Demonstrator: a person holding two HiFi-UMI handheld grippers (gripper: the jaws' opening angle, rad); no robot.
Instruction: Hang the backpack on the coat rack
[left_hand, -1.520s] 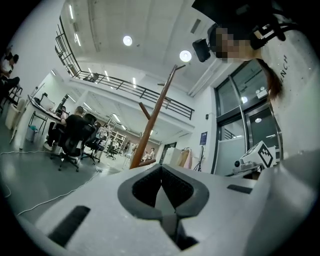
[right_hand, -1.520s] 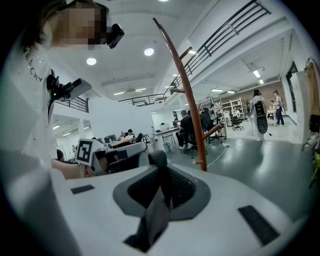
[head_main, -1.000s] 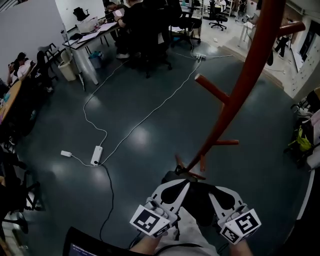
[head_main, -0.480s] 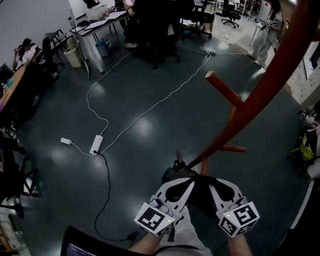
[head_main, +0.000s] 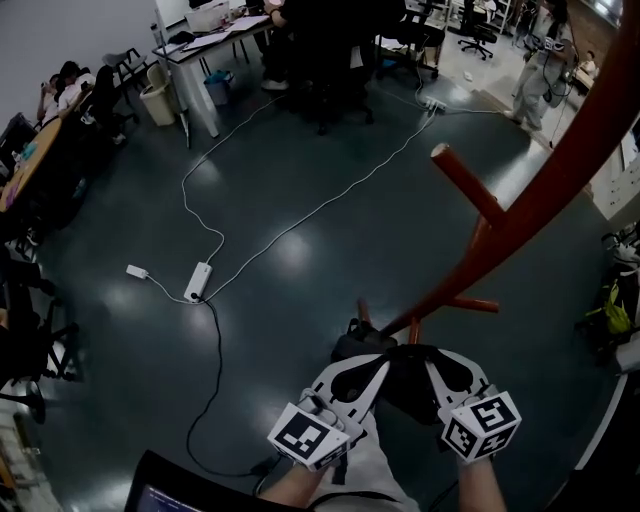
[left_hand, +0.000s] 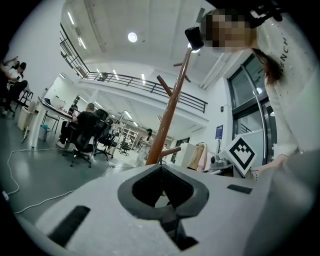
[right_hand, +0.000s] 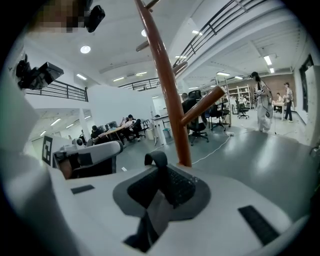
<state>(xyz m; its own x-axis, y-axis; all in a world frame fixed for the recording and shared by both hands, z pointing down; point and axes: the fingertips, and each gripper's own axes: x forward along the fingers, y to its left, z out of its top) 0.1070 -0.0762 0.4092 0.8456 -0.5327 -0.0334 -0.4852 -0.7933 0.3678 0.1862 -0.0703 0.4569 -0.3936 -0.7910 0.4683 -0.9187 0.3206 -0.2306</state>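
Observation:
A black backpack (head_main: 402, 388) hangs low in front of me, just beside the foot of the red-brown coat rack (head_main: 520, 222). My left gripper (head_main: 370, 370) and right gripper (head_main: 434, 366) sit side by side on its top, both shut on black fabric. In the left gripper view the jaws (left_hand: 161, 202) pinch dark backpack material (left_hand: 150, 186), and the coat rack (left_hand: 168, 116) rises beyond. The right gripper (right_hand: 159, 202) clamps a black strap loop (right_hand: 158, 162) over mesh padding, with the coat rack pole (right_hand: 165, 80) close behind. A bare peg (head_main: 466, 184) sticks out above the backpack.
A white power strip (head_main: 198, 282) and its long cables cross the dark floor to the left. Desks, office chairs and seated people line the back and left. A dark screen edge (head_main: 160, 490) is at the bottom left. A yellow-green item (head_main: 612, 318) lies at the right.
The coat rack and its peg have slid right and up in the head view. Both grippers stay shut on the backpack, close to the rack's foot.

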